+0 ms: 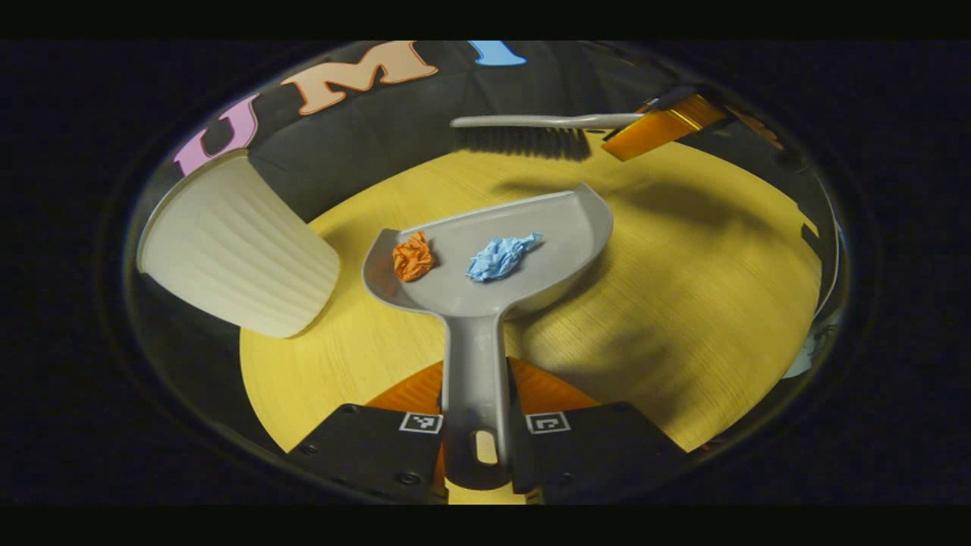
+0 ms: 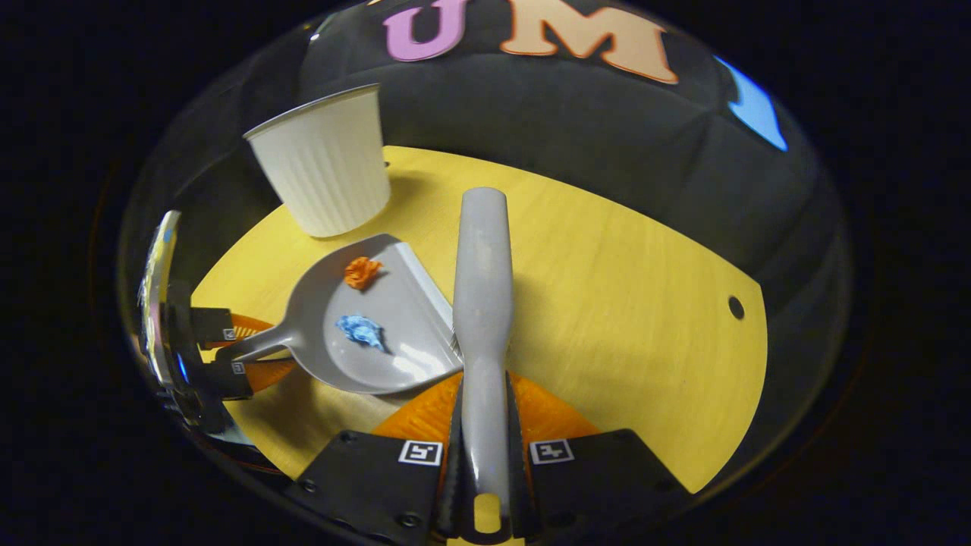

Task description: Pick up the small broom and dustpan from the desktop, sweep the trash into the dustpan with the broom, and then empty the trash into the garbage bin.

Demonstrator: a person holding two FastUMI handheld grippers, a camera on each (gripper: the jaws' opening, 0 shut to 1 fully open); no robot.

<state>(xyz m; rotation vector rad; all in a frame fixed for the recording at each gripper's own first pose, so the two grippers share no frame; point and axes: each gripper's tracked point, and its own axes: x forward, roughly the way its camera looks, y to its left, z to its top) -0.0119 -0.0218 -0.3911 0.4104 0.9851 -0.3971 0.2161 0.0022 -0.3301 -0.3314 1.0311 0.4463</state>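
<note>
The left hand-held gripper (image 1: 474,444) is closed on the stiff, light dustpan (image 1: 493,258) handle at frame centre, carrying loose orange paper (image 1: 413,256) and blue paper (image 1: 501,256). The right hand-held gripper (image 2: 485,455) clamps the broom (image 2: 482,303). The garbage bin (image 1: 235,250) sits upper left; tip slowly.

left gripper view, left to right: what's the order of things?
White ribbed bin → orange paper ball → blue paper ball, both balls in the grey dustpan → the far tool holding the broom at upper right.
</note>
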